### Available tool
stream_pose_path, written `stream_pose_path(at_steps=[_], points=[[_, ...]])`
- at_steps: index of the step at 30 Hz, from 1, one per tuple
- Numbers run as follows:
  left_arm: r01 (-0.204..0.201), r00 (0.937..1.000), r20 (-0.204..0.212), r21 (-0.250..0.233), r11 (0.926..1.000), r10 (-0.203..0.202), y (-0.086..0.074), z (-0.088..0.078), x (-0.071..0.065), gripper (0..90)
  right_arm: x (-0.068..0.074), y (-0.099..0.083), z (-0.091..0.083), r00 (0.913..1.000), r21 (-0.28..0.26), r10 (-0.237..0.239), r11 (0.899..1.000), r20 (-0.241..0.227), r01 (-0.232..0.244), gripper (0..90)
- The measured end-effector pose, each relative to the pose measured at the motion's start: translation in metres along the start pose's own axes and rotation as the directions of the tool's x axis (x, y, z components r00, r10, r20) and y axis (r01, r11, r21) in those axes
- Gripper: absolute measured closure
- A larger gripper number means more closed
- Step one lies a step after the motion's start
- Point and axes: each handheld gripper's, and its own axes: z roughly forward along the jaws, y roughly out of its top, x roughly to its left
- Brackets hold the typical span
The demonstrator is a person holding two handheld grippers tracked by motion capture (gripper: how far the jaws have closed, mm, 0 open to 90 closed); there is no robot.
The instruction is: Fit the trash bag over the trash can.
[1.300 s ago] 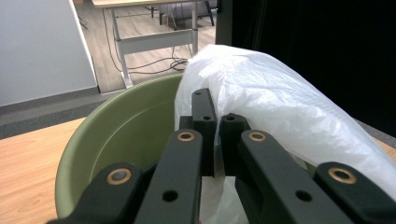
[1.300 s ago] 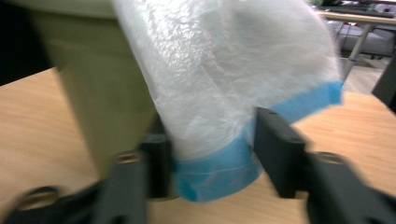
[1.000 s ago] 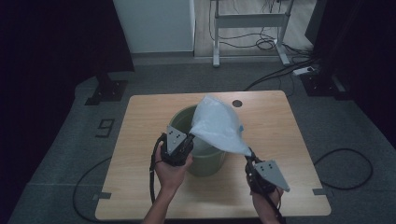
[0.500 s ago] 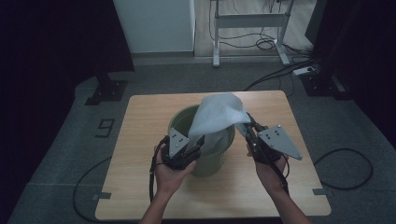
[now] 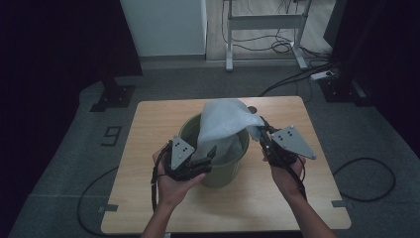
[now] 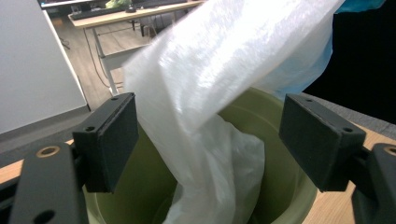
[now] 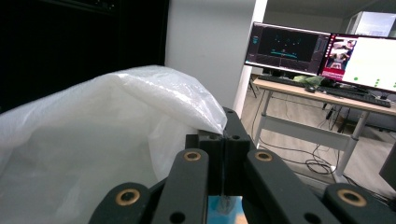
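While the right hand-held gripper is pinching a corner of the white plastic bag with its jaws pressed together, lifting it just above the green bin on the desk, the bag's lower end is hanging down inside the bin. At the bin's near rim the left hand-held gripper is sitting spread wide, its jaws having just been opening, the bag passing loosely between them untouched.

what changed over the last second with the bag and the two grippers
The left gripper has just opened its jaws and let go of the white plastic bag, which hangs loose between its pads in the left gripper view. The right gripper, shut on the bag's edge, rose from low beside the green bin to rim height, dragging the bag rightward. Bin and table stayed put.
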Motion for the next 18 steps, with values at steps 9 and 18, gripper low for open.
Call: stream_pose_path(at_steps=[9,18], points=[[-0.065,0.9979,0.0,0.01,0.9978,0.065,0.013,0.01,-0.01,23.9,0.011,-0.001,0.004,0.9964,0.015,-0.024,1.0,-0.081,0.026,88.5],[-0.023,0.9997,-0.006,0.01,0.9997,0.023,0.013,0.019,-0.004,51.4,0.022,-0.002,0.011,0.9865,0.033,-0.009,0.999,-0.163,0.015,88.5]])
